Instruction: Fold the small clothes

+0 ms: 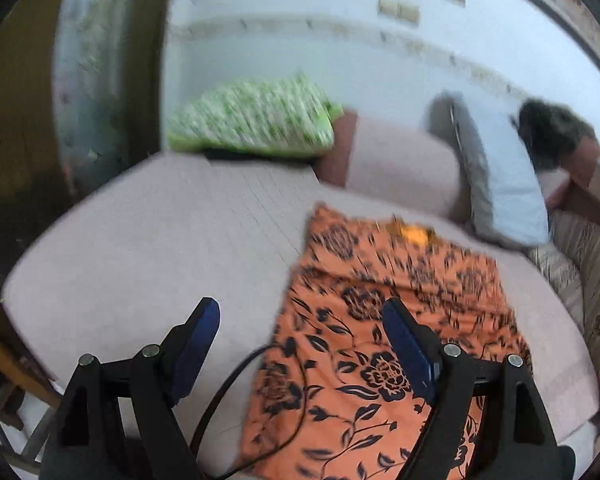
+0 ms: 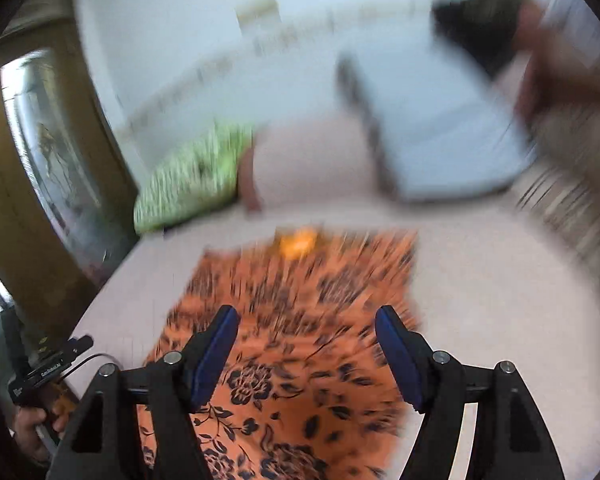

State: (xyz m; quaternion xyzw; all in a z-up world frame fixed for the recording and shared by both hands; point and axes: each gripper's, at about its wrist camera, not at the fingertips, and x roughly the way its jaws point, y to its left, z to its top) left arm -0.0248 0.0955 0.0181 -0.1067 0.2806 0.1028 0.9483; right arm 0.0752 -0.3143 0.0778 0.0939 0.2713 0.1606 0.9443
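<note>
An orange garment with a black flower print (image 1: 384, 340) lies flat on a pale pink mattress (image 1: 160, 240). A small bright orange patch sits at its far edge. My left gripper (image 1: 300, 312) hovers above the cloth's left edge, open, with nothing between its blue pads. In the right wrist view the same garment (image 2: 300, 320) is blurred by motion. My right gripper (image 2: 308, 320) hangs over its middle, open and holding nothing. At the lower left of that view a person's hand holds the other gripper (image 2: 44, 368).
A green patterned pillow (image 1: 252, 120) lies at the far left of the mattress. A grey-and-white pillow (image 1: 496, 176) leans at the far right, beside a person (image 1: 556, 136). A black cable (image 1: 236, 392) trails across the cloth's near left. Striped bedding (image 1: 580, 264) lies at the right.
</note>
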